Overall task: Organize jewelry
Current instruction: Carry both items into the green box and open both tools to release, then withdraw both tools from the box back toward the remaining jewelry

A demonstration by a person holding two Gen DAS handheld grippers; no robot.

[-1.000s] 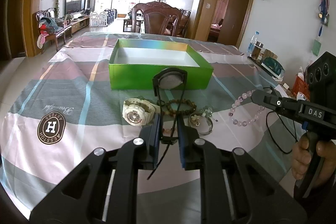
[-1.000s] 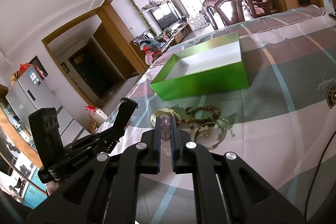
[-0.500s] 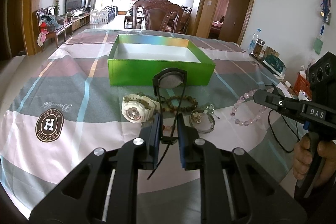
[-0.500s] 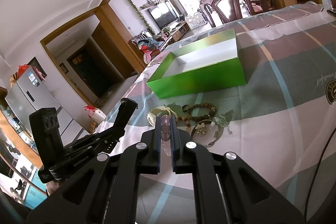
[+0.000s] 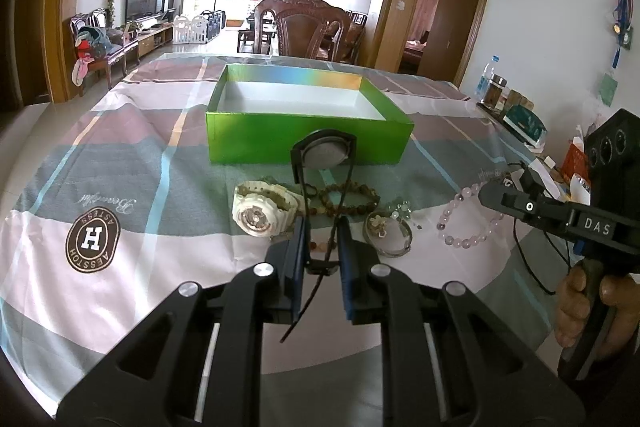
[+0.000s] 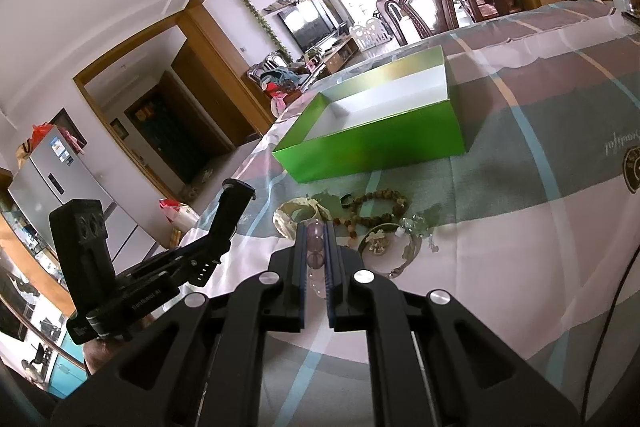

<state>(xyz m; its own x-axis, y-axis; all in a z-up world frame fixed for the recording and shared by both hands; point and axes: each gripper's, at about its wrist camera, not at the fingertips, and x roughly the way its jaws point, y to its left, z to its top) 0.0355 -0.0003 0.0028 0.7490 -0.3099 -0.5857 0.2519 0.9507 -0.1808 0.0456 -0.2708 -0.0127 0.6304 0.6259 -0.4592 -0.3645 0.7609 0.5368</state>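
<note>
An open green box (image 5: 308, 115) with a white inside stands on the tablecloth; it also shows in the right wrist view (image 6: 380, 131). My left gripper (image 5: 323, 223) is shut on a black watch (image 5: 324, 153), held up in front of the box's near wall. My right gripper (image 6: 315, 231) is shut on a pale pink bead bracelet (image 6: 314, 253), which hangs from its tip in the left wrist view (image 5: 466, 219). On the cloth lie a white watch (image 5: 262, 209), a brown bead bracelet (image 5: 348, 201) and a silver bangle (image 5: 388, 233).
A plaid tablecloth (image 5: 120, 155) with a round H logo (image 5: 93, 241) covers the table. Bottles and small boxes (image 5: 504, 99) stand at the table's right edge. A wooden chair (image 5: 308, 31) stands behind the table. A black cable (image 5: 532, 259) lies at the right.
Both grippers have risen slightly and edged toward the green box with their loads. The jewelry on the cloth has not moved.
</note>
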